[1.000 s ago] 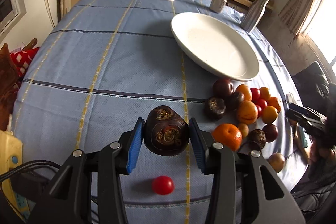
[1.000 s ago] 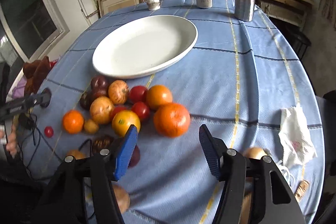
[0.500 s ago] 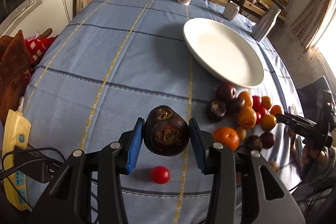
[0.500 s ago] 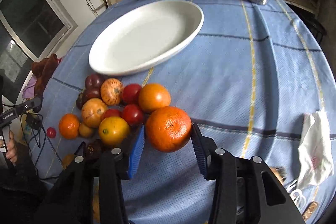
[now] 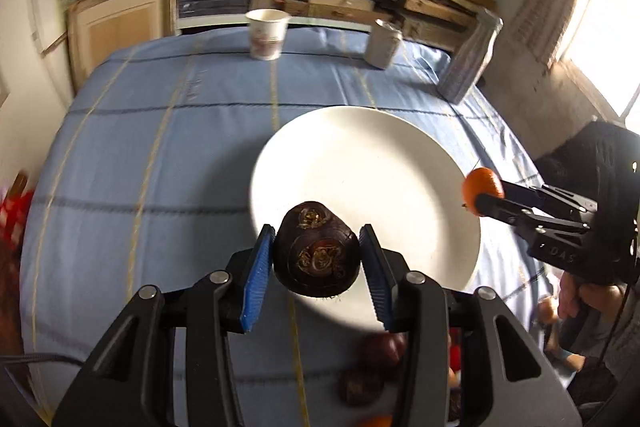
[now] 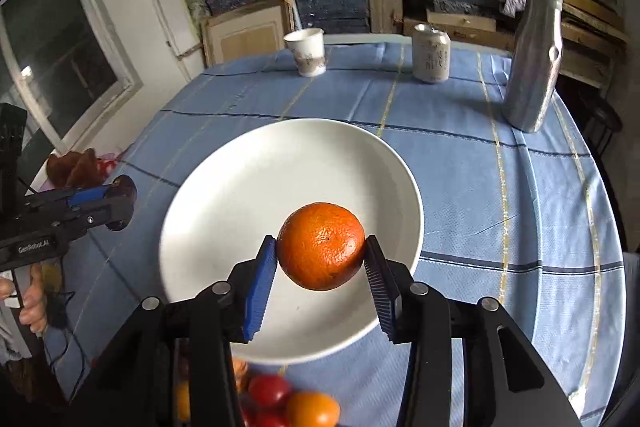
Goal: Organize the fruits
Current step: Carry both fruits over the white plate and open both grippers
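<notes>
Jaws on both grippers are clamped on fruit. Left gripper [image 5: 316, 261] holds a dark bulb [image 5: 315, 259] by its flanks between the blue pads [image 5: 256, 279]; right gripper [image 6: 320, 261] holds an orange [image 6: 321, 245] the same way, its jaws having just closed on it. Both fruits hang clear of any surface.

Landmark: the white plate [image 6: 224, 203], which lies bare. The bulb hangs over the plate's near-left rim; the orange hangs over its near-centre. In the left wrist view the right gripper reaches in over the plate's right rim, so the two tools approach from opposite sides and stand apart.

Nearest, short of the plate's near rim, the loose pile [image 6: 288, 403] of red and orange fruit remains on the cloth [image 6: 500, 187]. Beyond the plate's far rim stand a paper cup [image 6: 306, 51], a can [image 6: 431, 55] and a tall metal bottle [image 6: 532, 63], all well clear.

Assessment: the step in hand appears to be placing both fruits on the plate. Recommended practice:
- Carry each fruit further inside the rim before lowering; the bulb sits too near the edge to release safely.
- Lower until the fruit rests on the plate, then part the jaws; both are round and likely to roll if dropped.
- Keep the fruits on separate halves so that the tools do not meet.
- Set the bulb flat side down.
</notes>
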{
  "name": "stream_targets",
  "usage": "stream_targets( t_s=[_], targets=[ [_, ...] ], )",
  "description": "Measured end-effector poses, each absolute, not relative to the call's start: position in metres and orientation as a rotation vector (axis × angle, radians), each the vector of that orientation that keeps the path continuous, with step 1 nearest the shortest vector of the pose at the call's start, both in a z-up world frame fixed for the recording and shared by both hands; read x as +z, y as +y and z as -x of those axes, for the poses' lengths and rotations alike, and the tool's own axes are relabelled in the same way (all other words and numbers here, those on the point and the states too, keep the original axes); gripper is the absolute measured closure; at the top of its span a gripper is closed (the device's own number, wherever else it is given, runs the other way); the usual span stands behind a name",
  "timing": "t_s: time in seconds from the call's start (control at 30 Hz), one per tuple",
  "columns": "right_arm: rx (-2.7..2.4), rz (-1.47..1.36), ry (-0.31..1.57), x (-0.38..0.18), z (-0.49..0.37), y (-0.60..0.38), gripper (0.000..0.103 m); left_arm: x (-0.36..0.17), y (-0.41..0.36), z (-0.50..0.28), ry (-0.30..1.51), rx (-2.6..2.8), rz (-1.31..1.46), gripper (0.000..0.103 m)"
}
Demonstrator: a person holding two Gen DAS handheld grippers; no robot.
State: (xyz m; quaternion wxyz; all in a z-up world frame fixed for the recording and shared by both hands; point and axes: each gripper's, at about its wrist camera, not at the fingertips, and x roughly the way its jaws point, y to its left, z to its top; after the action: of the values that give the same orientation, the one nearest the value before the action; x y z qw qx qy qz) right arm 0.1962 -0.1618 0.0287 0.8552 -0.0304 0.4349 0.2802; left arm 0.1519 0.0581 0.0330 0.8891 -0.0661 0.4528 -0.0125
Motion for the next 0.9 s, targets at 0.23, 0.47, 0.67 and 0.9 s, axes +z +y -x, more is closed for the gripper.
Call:
stream_targets(
  t_s=[0.23, 0.47, 0.67, 0.9],
  targets=[
    [0.534, 0.119, 0.990, -0.003, -0.220, -0.149, 0.058, -0.013, 0.051, -0.197, 1.035, -0.047, 0.096, 0.060],
    [0.547, 0.141, 0.994, -0.014, -0.233, -0.144, 0.057, -0.036, 0.051, -0.218, 1.077, -0.032, 0.093, 0.060],
    [0.557, 0.125, 0.976, -0.008, -0.237, -0.146, 0.045, -0.040, 0.051, -0.220, 1.070, -0.030, 0.107, 0.039],
    [0.580, 0.061, 0.826, 0.056, -0.208, -0.179, 0.045, 0.013, 0.066, -0.194, 0.958, 0.014, 0.146, 0.037]
  ],
)
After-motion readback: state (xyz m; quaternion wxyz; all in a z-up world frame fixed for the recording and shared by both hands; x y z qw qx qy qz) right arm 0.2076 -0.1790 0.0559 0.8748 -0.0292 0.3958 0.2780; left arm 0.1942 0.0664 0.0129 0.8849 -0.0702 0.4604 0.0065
